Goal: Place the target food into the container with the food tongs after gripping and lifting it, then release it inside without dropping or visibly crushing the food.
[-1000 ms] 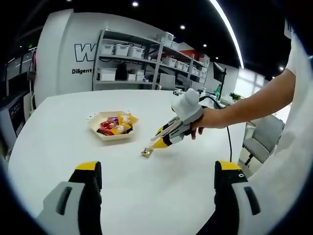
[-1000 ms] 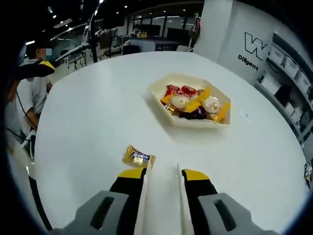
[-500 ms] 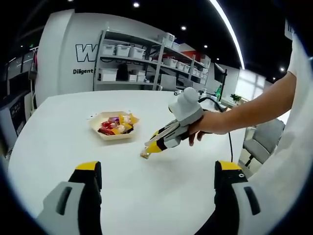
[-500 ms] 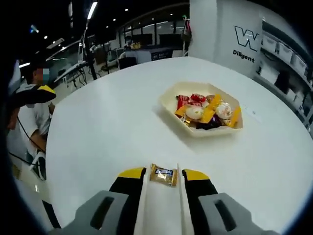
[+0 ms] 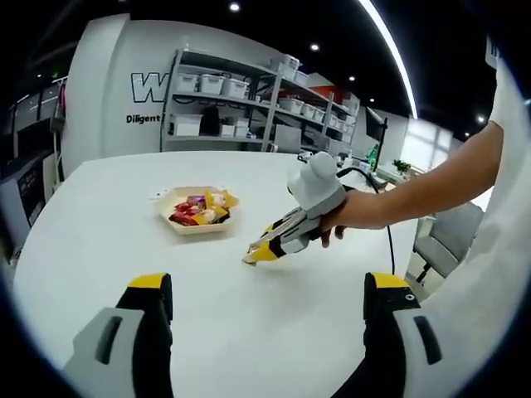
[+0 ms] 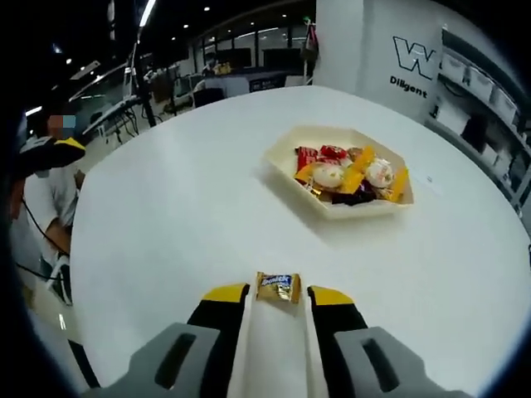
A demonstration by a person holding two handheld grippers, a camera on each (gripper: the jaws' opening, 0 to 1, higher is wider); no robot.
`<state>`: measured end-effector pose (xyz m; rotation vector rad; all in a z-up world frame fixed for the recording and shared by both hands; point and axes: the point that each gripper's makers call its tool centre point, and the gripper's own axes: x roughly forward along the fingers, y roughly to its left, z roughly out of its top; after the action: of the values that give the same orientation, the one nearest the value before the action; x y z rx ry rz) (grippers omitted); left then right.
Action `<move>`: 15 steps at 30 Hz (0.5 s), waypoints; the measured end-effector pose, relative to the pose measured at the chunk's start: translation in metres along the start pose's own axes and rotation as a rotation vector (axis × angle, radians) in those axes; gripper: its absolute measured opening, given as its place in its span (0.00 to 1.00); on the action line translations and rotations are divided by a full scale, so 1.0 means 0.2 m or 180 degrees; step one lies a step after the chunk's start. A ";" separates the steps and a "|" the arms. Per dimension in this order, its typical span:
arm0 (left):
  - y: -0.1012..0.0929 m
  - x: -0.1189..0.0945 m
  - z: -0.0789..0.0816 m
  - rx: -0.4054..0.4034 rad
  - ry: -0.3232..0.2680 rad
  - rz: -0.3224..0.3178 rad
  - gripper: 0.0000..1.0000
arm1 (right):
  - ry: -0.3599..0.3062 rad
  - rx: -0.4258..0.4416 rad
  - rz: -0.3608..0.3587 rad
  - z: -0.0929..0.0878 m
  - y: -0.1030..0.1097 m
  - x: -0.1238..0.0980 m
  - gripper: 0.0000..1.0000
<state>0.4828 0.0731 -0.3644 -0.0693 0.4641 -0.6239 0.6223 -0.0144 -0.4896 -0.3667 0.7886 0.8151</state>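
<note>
A gold-wrapped candy [image 6: 278,287] lies between the tips of the white food tongs [image 6: 249,348] that my right gripper [image 6: 278,297] holds between its yellow-tipped jaws. I cannot tell whether the tongs squeeze it or whether it is off the white table [image 6: 166,215]. In the left gripper view the right gripper [image 5: 286,236], held by a hand, points down-left with the candy [image 5: 251,258] at its tip near the table. The cream container [image 6: 286,149] with several wrapped sweets stands beyond it, as does the same container [image 5: 178,225]. My left gripper [image 5: 267,290] is wide open and holds nothing.
A person [image 6: 46,191] sits past the table's left edge. Shelving with white bins [image 5: 224,108] lines the far wall, and a grey chair [image 5: 448,236] stands to the right. Bare tabletop surrounds the container.
The right gripper has swung over so that the candy now sits between the tong tips. It was left of them a second ago. The left gripper stays still.
</note>
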 end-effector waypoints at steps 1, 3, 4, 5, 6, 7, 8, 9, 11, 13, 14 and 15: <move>0.00 0.00 0.00 -0.0004 -0.0003 -0.0006 0.92 | -0.0002 0.0117 0.0000 0.00 0.00 0.00 0.21; 0.00 0.00 0.00 -0.0005 0.0003 -0.0008 0.92 | -0.0003 0.0162 0.0000 0.01 -0.01 0.01 0.21; 0.01 0.00 0.00 0.0000 0.0008 -0.0003 0.92 | 0.0001 0.0279 -0.0002 0.01 0.00 -0.01 0.21; 0.01 0.00 0.00 -0.0005 0.0003 -0.0004 0.92 | -0.0011 0.0300 0.0016 0.01 0.01 -0.01 0.21; 0.01 0.00 0.01 -0.0014 -0.0001 -0.0005 0.92 | -0.0039 0.0443 0.0046 0.02 0.01 -0.01 0.21; 0.01 0.00 0.01 -0.0007 -0.0004 -0.0003 0.92 | -0.0044 0.0618 0.0080 0.02 0.01 -0.02 0.21; 0.01 0.00 0.01 0.0000 -0.0002 0.0000 0.92 | -0.0041 0.0691 0.0105 0.02 0.01 -0.02 0.21; 0.02 0.00 0.01 -0.0002 0.0002 0.0001 0.92 | -0.0058 0.0667 0.0067 0.02 -0.01 -0.02 0.21; 0.02 -0.01 0.01 -0.0003 0.0001 0.0005 0.92 | -0.0084 0.0716 0.0130 0.03 0.00 -0.04 0.21; 0.02 -0.01 0.01 -0.0005 -0.0001 0.0001 0.92 | -0.0106 0.0692 0.0120 0.04 -0.01 -0.04 0.21; 0.02 0.00 0.01 -0.0003 -0.0002 0.0000 0.92 | -0.0093 0.0708 0.0123 0.04 0.00 -0.05 0.21; 0.02 0.00 0.01 -0.0001 -0.0002 0.0001 0.92 | -0.0101 0.0692 0.0118 0.04 0.00 -0.05 0.21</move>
<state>0.4857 0.0767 -0.3627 -0.0698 0.4634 -0.6236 0.6219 -0.0150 -0.4755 -0.1456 0.8473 0.7594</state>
